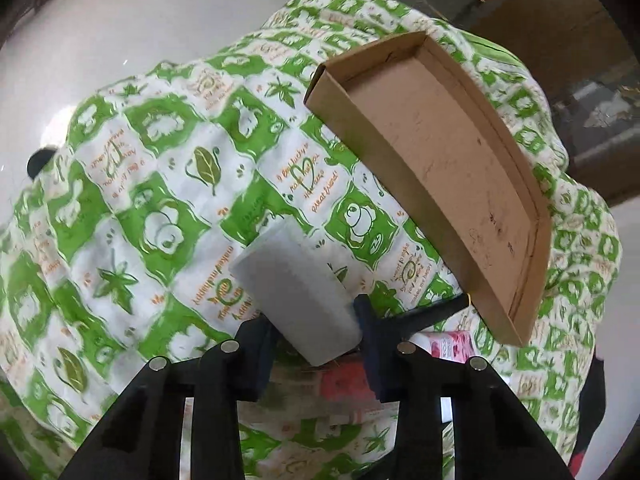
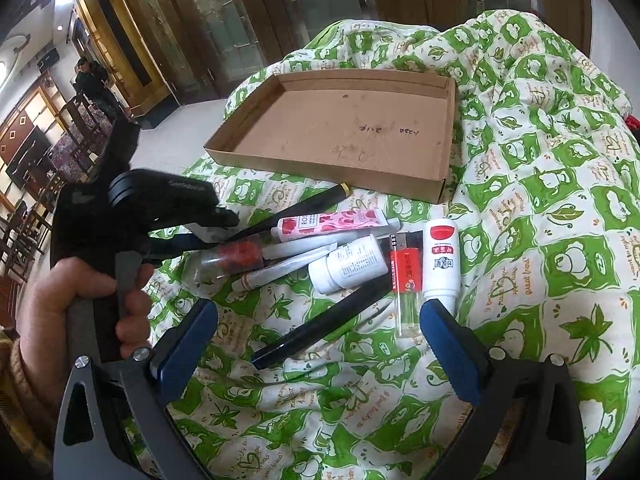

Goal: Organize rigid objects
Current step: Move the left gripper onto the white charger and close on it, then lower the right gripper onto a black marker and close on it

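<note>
My left gripper (image 1: pixel 314 332) is shut on a pale grey-white block (image 1: pixel 296 288), both pads pressed against its sides, just above the green-and-white quilt (image 1: pixel 160 184). In the right wrist view a hand holds that left gripper (image 2: pixel 218 226) at the left end of the pile. The pile holds a pink rose tube (image 2: pixel 332 222), a clear bottle with red inside (image 2: pixel 228 258), a white pill bottle (image 2: pixel 348 264), a red lighter (image 2: pixel 406 276), a red-capped white bottle (image 2: pixel 440 260) and a black pen (image 2: pixel 324 328). My right gripper (image 2: pixel 318 316) stands open over the pen. Beyond lies an empty cardboard tray (image 2: pixel 446 184) (image 1: pixel 516 280).
The quilt (image 2: pixel 540 200) is rumpled into folds right of the tray. A white floor (image 1: pixel 120 20) surrounds the bed. Wooden and glass doors (image 2: pixel 224 20) stand behind, with chairs (image 2: pixel 24 216) and a standing person (image 2: pixel 90 80) far left.
</note>
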The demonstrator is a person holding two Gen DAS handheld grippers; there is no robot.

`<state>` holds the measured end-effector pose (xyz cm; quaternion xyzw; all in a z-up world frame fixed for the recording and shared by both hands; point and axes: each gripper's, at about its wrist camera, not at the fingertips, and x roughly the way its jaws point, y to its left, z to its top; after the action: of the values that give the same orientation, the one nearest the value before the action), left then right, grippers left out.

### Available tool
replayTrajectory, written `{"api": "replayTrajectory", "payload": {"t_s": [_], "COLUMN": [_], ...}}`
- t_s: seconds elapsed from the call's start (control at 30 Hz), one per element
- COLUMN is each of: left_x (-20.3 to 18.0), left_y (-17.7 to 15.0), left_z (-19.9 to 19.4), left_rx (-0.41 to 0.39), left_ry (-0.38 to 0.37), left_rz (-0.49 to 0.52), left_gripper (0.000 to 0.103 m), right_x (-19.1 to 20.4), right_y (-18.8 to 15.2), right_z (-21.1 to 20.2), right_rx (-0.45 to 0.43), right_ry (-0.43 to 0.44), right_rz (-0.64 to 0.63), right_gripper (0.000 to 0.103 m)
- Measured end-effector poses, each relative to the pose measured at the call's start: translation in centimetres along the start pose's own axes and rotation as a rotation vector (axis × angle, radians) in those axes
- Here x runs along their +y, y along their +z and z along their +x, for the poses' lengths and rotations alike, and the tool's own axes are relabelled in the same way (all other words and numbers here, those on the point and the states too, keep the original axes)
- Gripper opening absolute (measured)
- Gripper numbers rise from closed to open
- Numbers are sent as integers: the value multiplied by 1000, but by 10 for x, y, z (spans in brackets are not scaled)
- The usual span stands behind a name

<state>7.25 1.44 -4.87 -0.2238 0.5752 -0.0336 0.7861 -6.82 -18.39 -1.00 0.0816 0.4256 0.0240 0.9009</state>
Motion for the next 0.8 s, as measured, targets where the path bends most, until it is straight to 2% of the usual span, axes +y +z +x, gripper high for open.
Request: {"api": "replayTrajectory", "payload": {"t_s": [0.07, 0.13, 0.23, 0.33, 0.47, 0.57, 0.6, 0.8], "left_x": [3, 3, 1, -7, -10, -8, -6, 5], "left_y": [-6, -13, -29, -36, -37, -36, -36, -25], "left_z": [-7, -11, -18, -22, -22, -18, -20, -26], "left_rx": [7, 47, 69, 62, 31, 19, 13, -30], "left_ry": [-6, -3, 53, 97, 70, 51, 48, 25], "left_rz": [67, 167, 354, 462, 482, 447, 436, 381], "left_gripper": [37, 36, 35, 35, 35, 42, 46, 55], "right_x": [-1, -3, -9, -16, -22, -18, -17, -20], "right_y": [1, 2, 11, 28, 57, 81, 84, 97], "right_z": [0, 0, 0, 5, 21, 43, 48, 107], "right_rx": [3, 6, 15, 35, 80, 132, 144, 257], "right_ry": [3, 15, 65, 128, 204, 234, 240, 289], "right_rz": [5, 14, 56, 112, 178, 213, 229, 391], "right_gripper": [101, 101, 101, 100, 76, 68, 65, 52]}}
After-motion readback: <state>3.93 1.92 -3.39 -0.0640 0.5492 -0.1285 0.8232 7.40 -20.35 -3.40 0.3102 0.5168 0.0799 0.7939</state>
